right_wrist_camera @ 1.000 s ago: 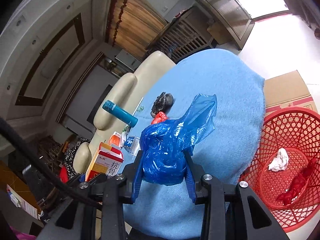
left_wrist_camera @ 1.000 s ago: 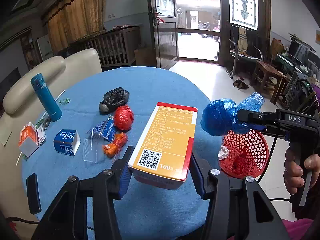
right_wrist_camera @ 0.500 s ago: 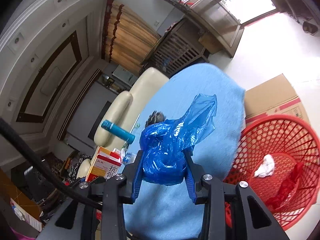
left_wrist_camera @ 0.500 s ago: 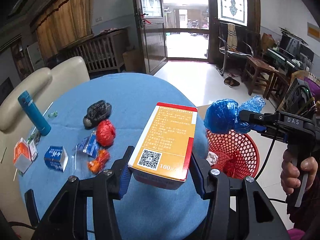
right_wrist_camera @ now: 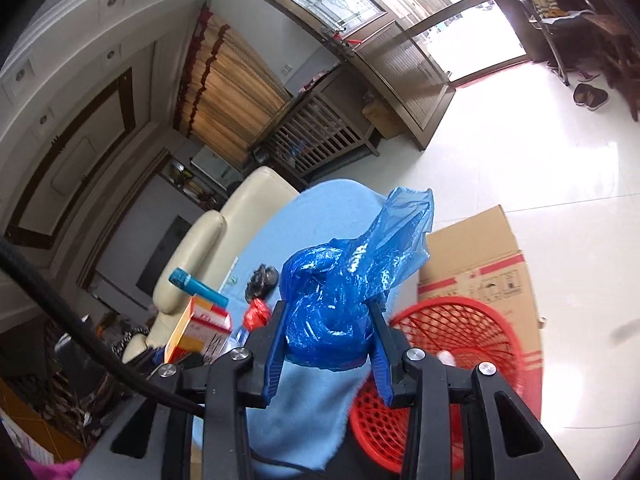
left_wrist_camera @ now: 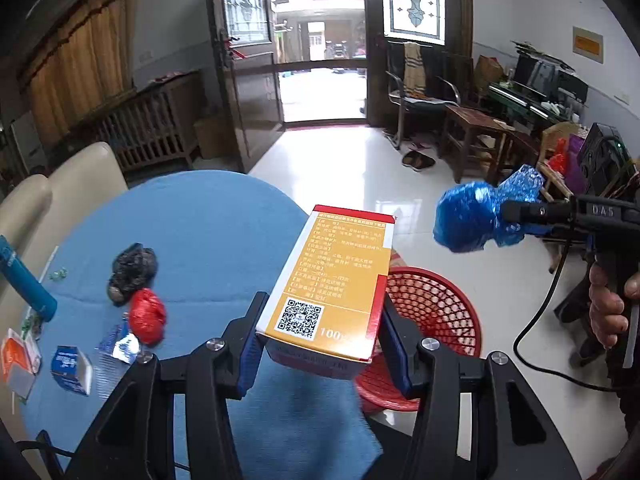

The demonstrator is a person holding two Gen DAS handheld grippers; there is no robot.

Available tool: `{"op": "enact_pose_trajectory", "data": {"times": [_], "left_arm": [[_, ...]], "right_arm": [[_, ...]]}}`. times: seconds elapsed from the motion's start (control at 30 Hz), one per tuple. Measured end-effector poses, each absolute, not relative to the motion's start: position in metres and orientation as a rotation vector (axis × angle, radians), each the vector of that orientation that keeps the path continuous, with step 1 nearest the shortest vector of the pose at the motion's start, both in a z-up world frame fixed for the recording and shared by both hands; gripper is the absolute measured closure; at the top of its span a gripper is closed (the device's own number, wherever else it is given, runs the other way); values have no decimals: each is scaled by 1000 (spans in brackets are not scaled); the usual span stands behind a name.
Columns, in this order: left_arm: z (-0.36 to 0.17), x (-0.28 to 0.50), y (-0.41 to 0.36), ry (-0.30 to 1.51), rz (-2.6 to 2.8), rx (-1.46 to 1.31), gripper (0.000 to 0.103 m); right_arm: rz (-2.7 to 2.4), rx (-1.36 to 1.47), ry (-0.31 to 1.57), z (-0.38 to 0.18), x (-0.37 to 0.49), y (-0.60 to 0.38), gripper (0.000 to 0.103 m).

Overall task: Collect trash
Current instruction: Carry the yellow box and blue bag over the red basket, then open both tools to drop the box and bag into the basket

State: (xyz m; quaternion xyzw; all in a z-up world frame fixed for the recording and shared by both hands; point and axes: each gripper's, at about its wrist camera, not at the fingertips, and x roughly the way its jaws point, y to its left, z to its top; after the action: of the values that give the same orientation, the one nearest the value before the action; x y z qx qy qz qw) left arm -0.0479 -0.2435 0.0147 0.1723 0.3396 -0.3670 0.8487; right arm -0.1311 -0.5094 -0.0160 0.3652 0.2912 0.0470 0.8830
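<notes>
My left gripper (left_wrist_camera: 320, 336) is shut on an orange and red carton (left_wrist_camera: 336, 280), held in the air over the right edge of the blue round table (left_wrist_camera: 208, 224). My right gripper (right_wrist_camera: 328, 336) is shut on a crumpled blue plastic bag (right_wrist_camera: 344, 288). The left wrist view shows that blue plastic bag (left_wrist_camera: 472, 216) out to the right, above the floor and higher than the red mesh basket (left_wrist_camera: 436, 308). A bit of white paper lies in the red mesh basket (right_wrist_camera: 456, 332). A black bag (left_wrist_camera: 132, 268) and a red bag (left_wrist_camera: 147, 315) lie on the table.
A teal flask (left_wrist_camera: 24, 280), a small blue box (left_wrist_camera: 72, 364), an orange-white box (left_wrist_camera: 16, 360) and clear wrappers (left_wrist_camera: 116, 344) sit at the table's left. A cardboard box (right_wrist_camera: 480, 256) stands behind the basket. Cream chairs (left_wrist_camera: 84, 172) stand past the table; a person's hand (left_wrist_camera: 608, 308) holds the right gripper.
Both grippers have swung to the right with their loads. The table and its litter slid left in both views, and the blue bag is now past the table edge beside the basket.
</notes>
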Motion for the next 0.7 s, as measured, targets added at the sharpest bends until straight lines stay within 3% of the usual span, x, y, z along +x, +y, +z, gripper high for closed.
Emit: {"op": "enact_pose_trajectory", "data": {"times": [0.43, 0.7], "left_arm": [[-53, -55, -282, 915, -893, 456, 49], [-65, -58, -302, 952, -955, 504, 49]], "right_arm": [[69, 809, 791, -81, -156, -507, 63], [25, 807, 833, -98, -153, -496, 62]]}}
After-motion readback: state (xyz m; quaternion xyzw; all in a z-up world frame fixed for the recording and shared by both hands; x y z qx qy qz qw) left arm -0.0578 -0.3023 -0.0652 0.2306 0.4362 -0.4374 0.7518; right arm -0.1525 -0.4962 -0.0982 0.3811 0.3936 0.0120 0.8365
